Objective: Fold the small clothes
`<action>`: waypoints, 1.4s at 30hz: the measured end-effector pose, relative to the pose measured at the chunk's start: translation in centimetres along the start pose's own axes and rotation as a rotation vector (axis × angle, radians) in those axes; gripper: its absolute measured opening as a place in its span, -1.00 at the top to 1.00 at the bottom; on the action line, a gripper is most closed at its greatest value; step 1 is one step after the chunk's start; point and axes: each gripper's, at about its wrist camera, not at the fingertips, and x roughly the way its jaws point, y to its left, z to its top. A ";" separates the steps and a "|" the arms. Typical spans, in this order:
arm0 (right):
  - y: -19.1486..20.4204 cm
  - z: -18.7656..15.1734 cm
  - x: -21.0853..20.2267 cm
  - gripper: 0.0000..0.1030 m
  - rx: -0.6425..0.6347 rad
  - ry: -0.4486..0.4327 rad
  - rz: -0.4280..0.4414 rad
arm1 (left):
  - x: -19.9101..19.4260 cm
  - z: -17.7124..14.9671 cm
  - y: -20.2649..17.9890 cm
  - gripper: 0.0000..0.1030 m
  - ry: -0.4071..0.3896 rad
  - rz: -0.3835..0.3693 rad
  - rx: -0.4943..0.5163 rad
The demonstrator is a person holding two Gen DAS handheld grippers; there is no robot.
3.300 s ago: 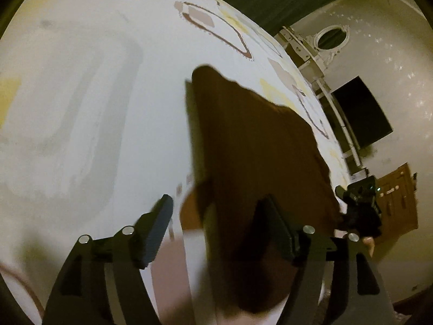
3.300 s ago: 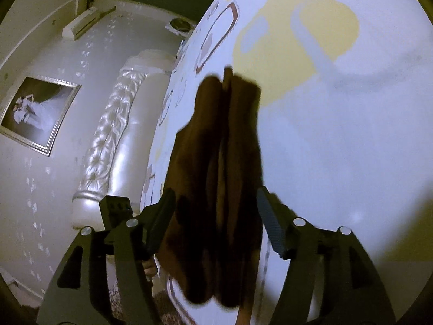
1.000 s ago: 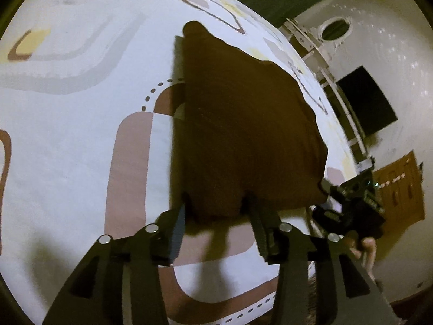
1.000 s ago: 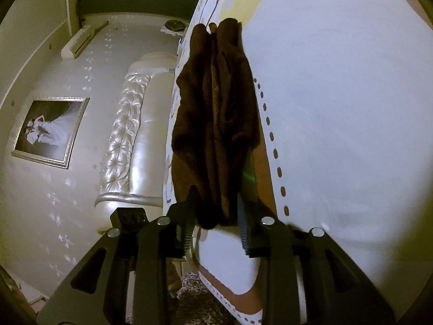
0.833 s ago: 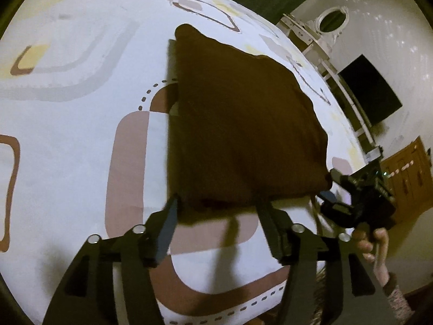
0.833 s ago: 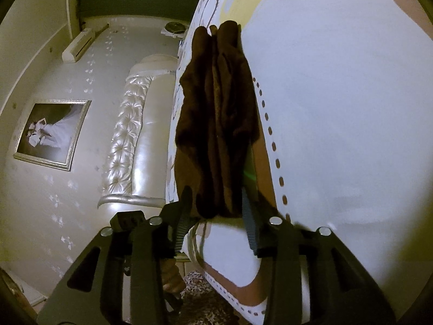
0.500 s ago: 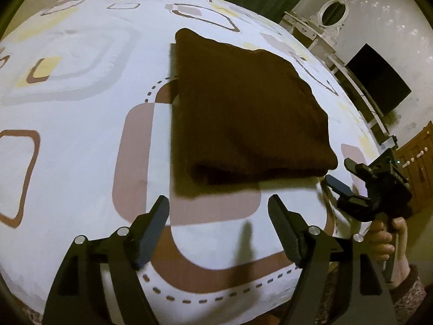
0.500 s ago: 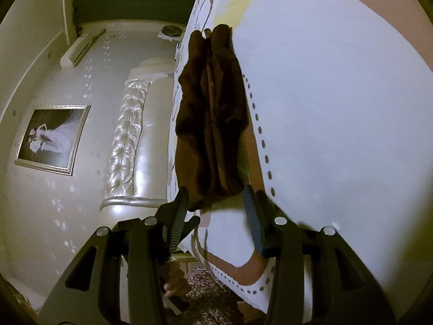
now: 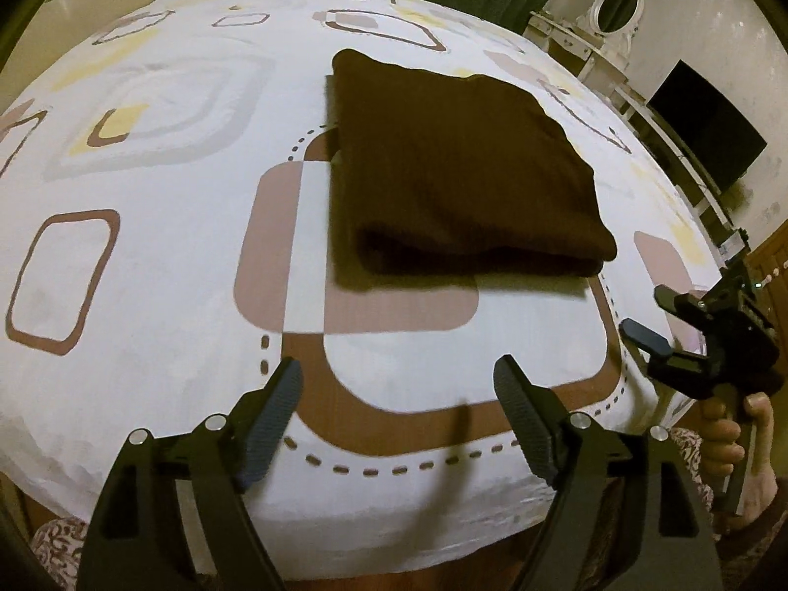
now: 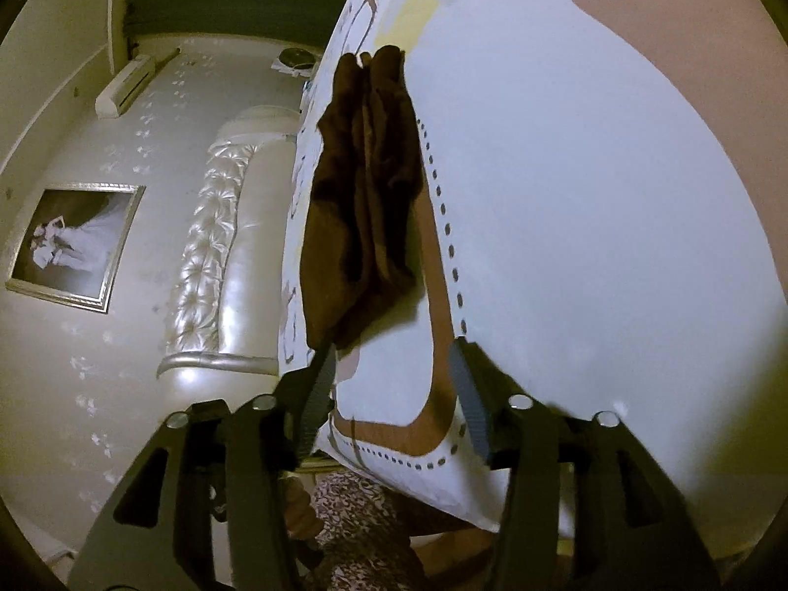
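A dark brown garment (image 9: 458,167) lies folded into a thick square on the bed's patterned white sheet (image 9: 162,256). My left gripper (image 9: 396,409) is open and empty, pulled back near the bed's front edge, well short of the garment. My right gripper (image 10: 394,384) is open and empty, just off the garment's near edge; it also shows in the left wrist view (image 9: 655,320) at the right, held in a hand. The right wrist view is tilted and shows the garment (image 10: 364,197) edge-on as stacked layers.
The bed's front edge (image 9: 394,517) lies right below my left gripper. A padded white headboard (image 10: 216,246) and a framed picture (image 10: 74,241) are on the left in the right wrist view. A dressing table with oval mirror (image 9: 615,2) and a dark screen (image 9: 709,123) stand at the right.
Both grippers opened and let go of the brown garment, then drew back toward the bed's edge. The garment now rests flat on the sheet.
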 end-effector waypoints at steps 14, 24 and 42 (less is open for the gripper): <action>2.7 -2.4 0.7 -0.52 -0.115 -0.019 -0.186 | -1.9 -2.0 0.7 -0.61 -0.034 0.132 -0.037; 5.5 -3.9 2.2 -0.56 -0.273 -0.042 -0.394 | -4.5 -2.3 0.2 -0.66 -0.139 0.244 -0.009; 8.9 -6.9 4.4 -0.55 -0.540 -0.121 -0.671 | -5.5 -2.9 -0.8 -0.66 -0.175 0.265 -0.013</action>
